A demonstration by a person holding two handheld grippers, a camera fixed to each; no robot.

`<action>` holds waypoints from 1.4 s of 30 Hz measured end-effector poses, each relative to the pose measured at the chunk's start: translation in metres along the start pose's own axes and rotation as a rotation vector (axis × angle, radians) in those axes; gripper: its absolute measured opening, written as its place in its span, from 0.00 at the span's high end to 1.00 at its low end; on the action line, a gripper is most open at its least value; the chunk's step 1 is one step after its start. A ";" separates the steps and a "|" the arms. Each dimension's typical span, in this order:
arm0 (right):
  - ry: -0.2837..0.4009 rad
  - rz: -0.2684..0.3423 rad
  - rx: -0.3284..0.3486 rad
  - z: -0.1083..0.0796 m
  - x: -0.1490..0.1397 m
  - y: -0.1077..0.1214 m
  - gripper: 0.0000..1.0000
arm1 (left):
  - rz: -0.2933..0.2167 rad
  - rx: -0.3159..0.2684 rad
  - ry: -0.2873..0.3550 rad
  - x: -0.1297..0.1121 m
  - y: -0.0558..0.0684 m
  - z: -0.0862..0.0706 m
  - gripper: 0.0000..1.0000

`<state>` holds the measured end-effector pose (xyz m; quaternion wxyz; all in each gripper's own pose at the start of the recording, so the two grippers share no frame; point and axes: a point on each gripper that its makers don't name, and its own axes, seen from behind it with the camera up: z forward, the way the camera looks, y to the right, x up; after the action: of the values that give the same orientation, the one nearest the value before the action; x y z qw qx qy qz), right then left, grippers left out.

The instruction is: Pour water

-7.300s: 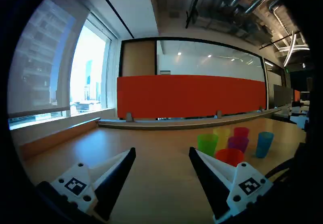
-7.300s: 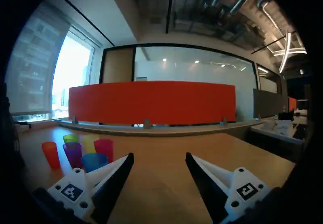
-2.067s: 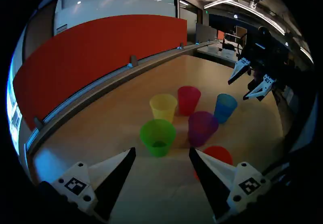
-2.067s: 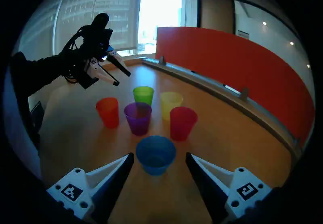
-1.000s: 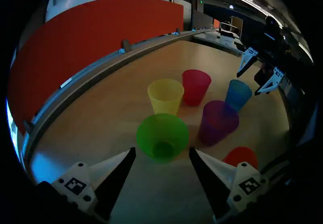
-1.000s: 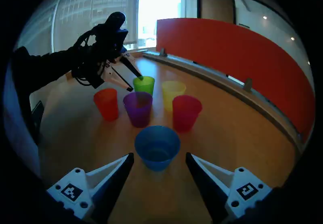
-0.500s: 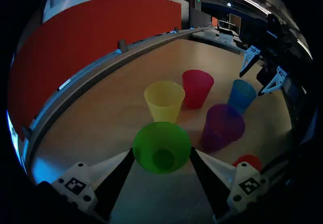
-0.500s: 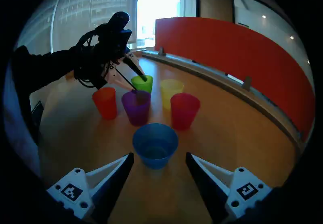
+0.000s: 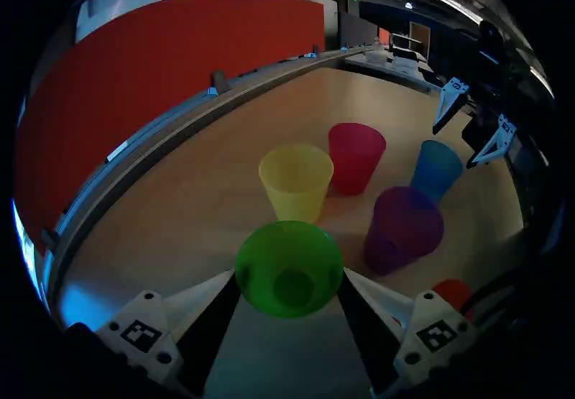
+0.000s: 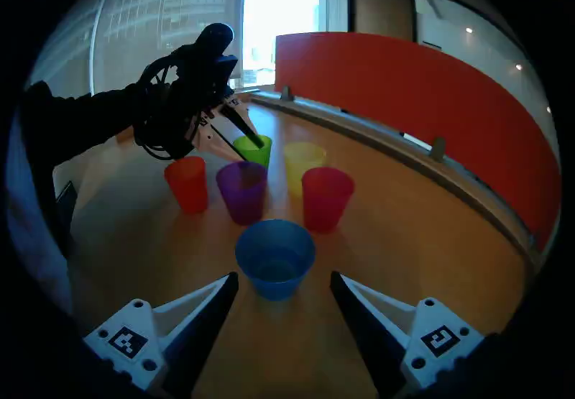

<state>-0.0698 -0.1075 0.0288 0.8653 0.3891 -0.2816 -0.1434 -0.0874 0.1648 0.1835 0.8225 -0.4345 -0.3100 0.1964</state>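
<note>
A green cup [image 9: 290, 269] stands between the fingers of my left gripper [image 9: 287, 278], which have come in against its sides. In the right gripper view, that left gripper [image 10: 248, 134] straddles the green cup [image 10: 253, 151] from above and behind. A blue cup [image 10: 275, 255] stands on the table just ahead of my right gripper [image 10: 284, 277], whose fingers are open and apart from it. In the left gripper view, the right gripper [image 9: 471, 122] hovers open beyond the blue cup [image 9: 435, 171].
Yellow [image 9: 296, 180], red [image 9: 356, 156], purple [image 9: 402, 228] and orange [image 9: 454, 292] cups crowd beside the green one on the wooden table [image 9: 180, 205]. A red partition [image 10: 402, 97] runs along the far edge. A dark-sleeved arm [image 10: 79, 126] holds the left gripper.
My left gripper came down and forward around the green cup, and its fingers drew inward. The right gripper edged slightly closer to the blue cup and stayed open.
</note>
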 end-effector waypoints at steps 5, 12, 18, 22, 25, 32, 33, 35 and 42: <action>0.001 -0.001 0.001 0.001 0.000 -0.001 0.01 | 0.004 0.009 0.000 0.001 -0.001 -0.002 0.13; -0.001 -0.008 0.005 0.005 0.001 -0.003 0.01 | -0.006 0.023 0.024 0.009 -0.005 -0.015 0.13; -0.010 -0.018 0.009 0.011 -0.002 -0.004 0.01 | -0.005 0.050 0.045 0.014 -0.008 -0.031 0.13; -0.013 -0.024 0.014 0.020 -0.002 -0.005 0.01 | -0.010 0.068 0.061 0.016 -0.010 -0.041 0.13; -0.013 -0.027 0.020 0.027 -0.002 -0.007 0.01 | -0.018 0.080 0.072 0.017 -0.011 -0.049 0.13; -0.009 -0.040 0.030 0.041 0.001 -0.009 0.00 | -0.037 0.108 0.091 0.015 -0.012 -0.068 0.13; -0.008 -0.043 0.031 0.043 0.001 -0.009 0.00 | -0.039 0.111 0.094 0.015 -0.012 -0.071 0.13; -0.007 -0.048 0.030 0.046 0.001 -0.008 0.01 | -0.046 0.117 0.100 0.014 -0.012 -0.076 0.13; -0.002 -0.054 0.029 0.055 0.001 -0.007 0.01 | -0.068 0.138 0.117 0.010 -0.011 -0.093 0.13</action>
<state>-0.1023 -0.1454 0.0532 0.8552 0.4089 -0.2739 -0.1627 -0.0164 0.1098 0.1558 0.8733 -0.3770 -0.2617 0.1637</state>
